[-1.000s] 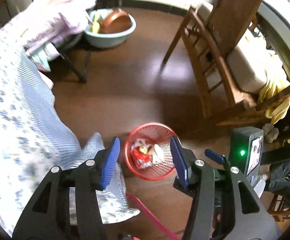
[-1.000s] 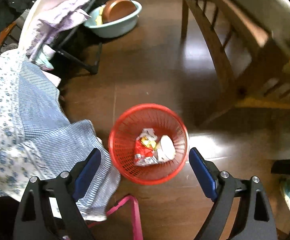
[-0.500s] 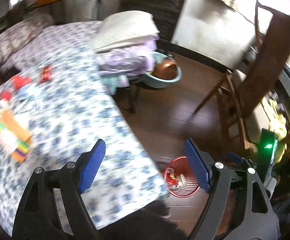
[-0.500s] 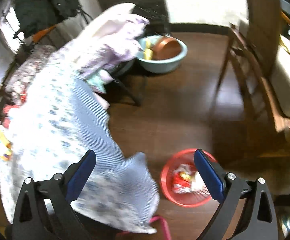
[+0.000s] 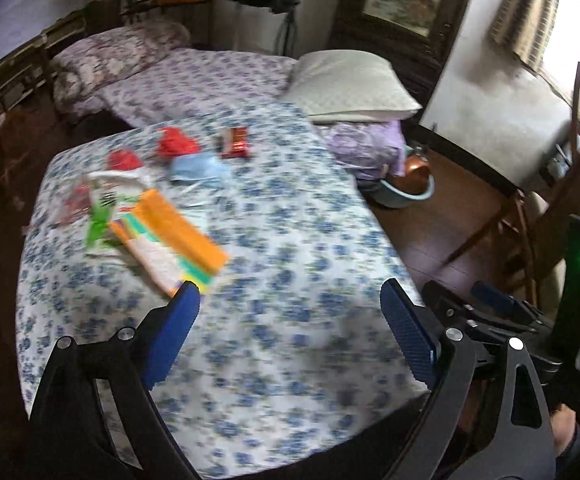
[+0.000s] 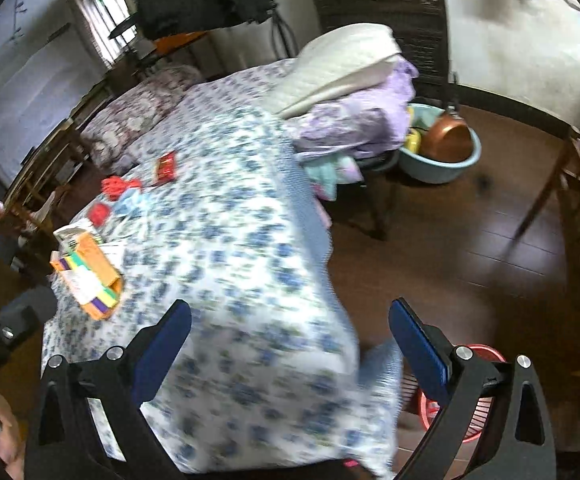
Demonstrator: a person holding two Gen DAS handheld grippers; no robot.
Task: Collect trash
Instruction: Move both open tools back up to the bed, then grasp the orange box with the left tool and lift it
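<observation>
Hovering above the desk, both tools point down at its blue-flowered tablecloth (image 5: 290, 240). I read the left hand-held gripper (image 5: 290, 334) as wide and opening further, with only cloth showing between its blue pads. I read the right hand-held gripper (image 6: 290, 344) as spread wide, likewise with nothing between its pads.

Trash on the cloth, left wrist view:
- Red crumpled wrapper (image 5: 176, 142) at the far side.
- Smaller red scrap (image 5: 124, 159) to its left.
- Dark red snack packet (image 5: 234, 142) to its right.
- Light blue face mask (image 5: 198, 168) just near the red wrapper.
- Orange packet with coloured stripes (image 5: 170, 242) nearer, on the left; a green and white wrapper (image 5: 102, 216) lies beside it. This area is blurred.

In the right wrist view, the red mesh waste basket (image 6: 477, 412) stands on the brown wooden floor (image 6: 469, 240) at the near right, partly hidden behind the right finger and the hanging cloth corner. A light blue basin (image 6: 441, 160) holding a copper pot (image 6: 447, 140) sits on the floor farther right. A white pillow (image 5: 349, 84) lies on folded purple bedding (image 5: 363, 146) beyond the desk.
</observation>
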